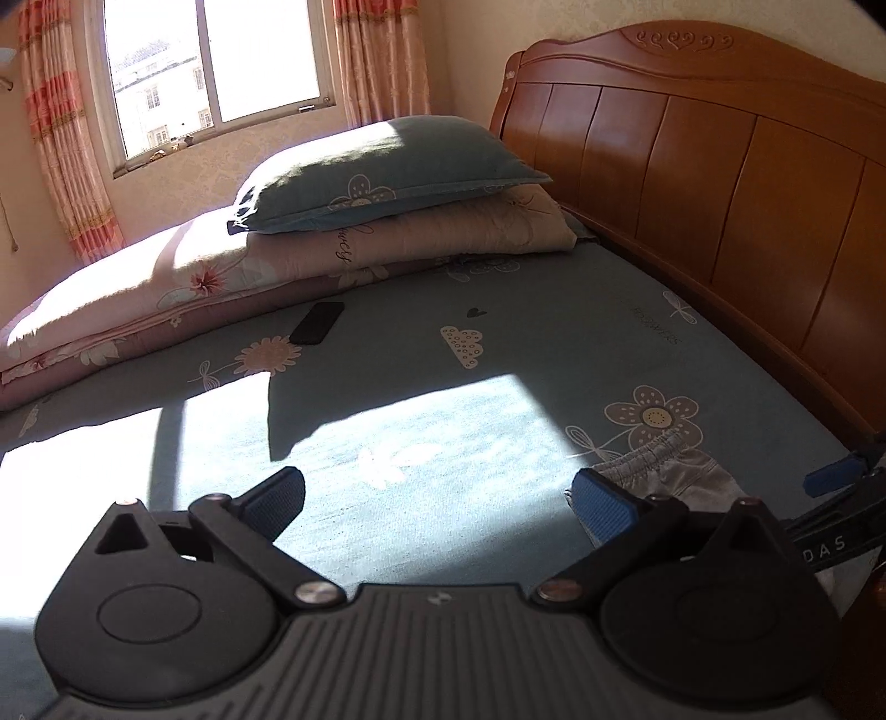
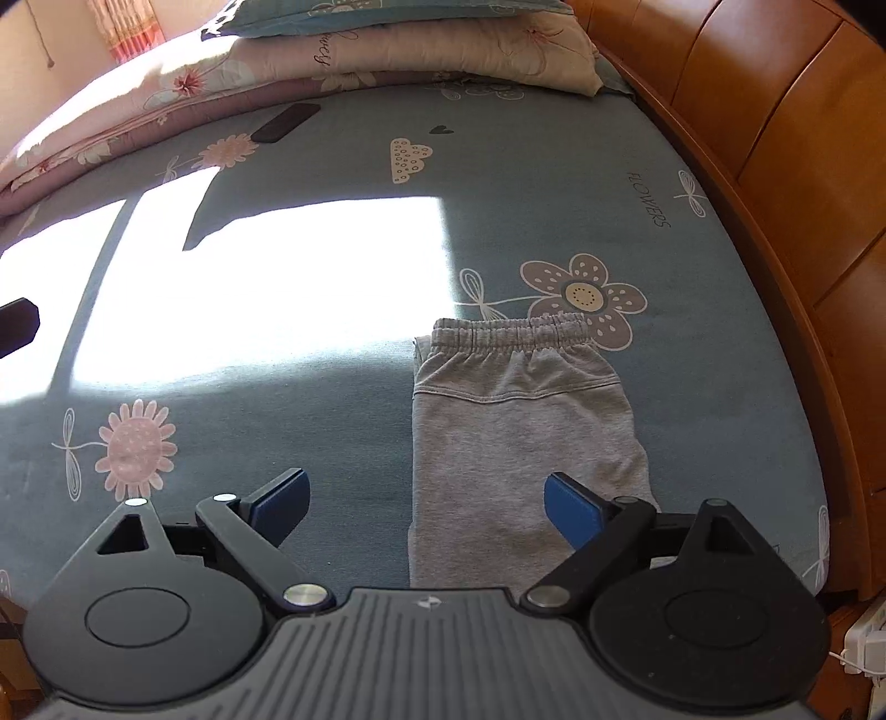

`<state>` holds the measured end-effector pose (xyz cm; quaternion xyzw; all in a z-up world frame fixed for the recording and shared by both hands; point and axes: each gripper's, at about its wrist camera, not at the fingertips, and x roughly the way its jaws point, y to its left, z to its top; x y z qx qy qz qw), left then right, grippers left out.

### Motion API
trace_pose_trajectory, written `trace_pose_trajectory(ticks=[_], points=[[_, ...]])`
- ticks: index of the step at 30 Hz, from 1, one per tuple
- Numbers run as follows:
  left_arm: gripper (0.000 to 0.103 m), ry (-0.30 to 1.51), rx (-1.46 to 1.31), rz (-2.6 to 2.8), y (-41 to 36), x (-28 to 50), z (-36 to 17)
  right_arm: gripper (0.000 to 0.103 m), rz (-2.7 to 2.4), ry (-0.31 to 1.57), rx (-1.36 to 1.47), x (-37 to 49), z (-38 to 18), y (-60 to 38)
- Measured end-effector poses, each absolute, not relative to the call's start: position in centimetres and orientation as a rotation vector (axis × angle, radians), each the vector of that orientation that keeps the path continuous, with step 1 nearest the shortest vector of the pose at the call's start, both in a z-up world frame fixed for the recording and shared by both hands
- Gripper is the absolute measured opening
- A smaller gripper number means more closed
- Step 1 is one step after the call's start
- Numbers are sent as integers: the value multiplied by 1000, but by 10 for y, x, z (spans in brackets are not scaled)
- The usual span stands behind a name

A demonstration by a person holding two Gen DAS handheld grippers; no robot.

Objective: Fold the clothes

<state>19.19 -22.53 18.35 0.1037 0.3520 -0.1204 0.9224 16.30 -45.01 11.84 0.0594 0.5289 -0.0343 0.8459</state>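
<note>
Beside the headboard (image 2: 775, 166), folded grey trousers (image 2: 520, 432) — open sheet (image 2: 332, 415) leftward.

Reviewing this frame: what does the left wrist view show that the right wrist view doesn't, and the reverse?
Only the left wrist view: the sunlit window and the carved top of the wooden headboard.

Only the right wrist view: the folded grey sweatpants almost whole, elastic waistband away from the camera, and a pink daisy print.

Both: the blue-grey flowered bedsheet, the dark phone, stacked pillows, and each view's own tool open and empty, left, right.
</note>
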Motion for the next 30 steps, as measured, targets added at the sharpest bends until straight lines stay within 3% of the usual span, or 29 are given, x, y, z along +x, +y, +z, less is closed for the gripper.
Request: trace_pose_trajectory(ticks=[6,13,22,30], points=[[102,861,125,-185,-208,181,222,99,-50,1108,126,153,176,-431],[102,987,9,-148,-182,172,230,103,-63,1072,145,145,218,-417],[102,1171,-58,-54,-155,175,209,103,-85,1161,186,135,202,-397],[102,1231,-52,-43,-145,169,195,103,-83,1204,192,133,195,-385]])
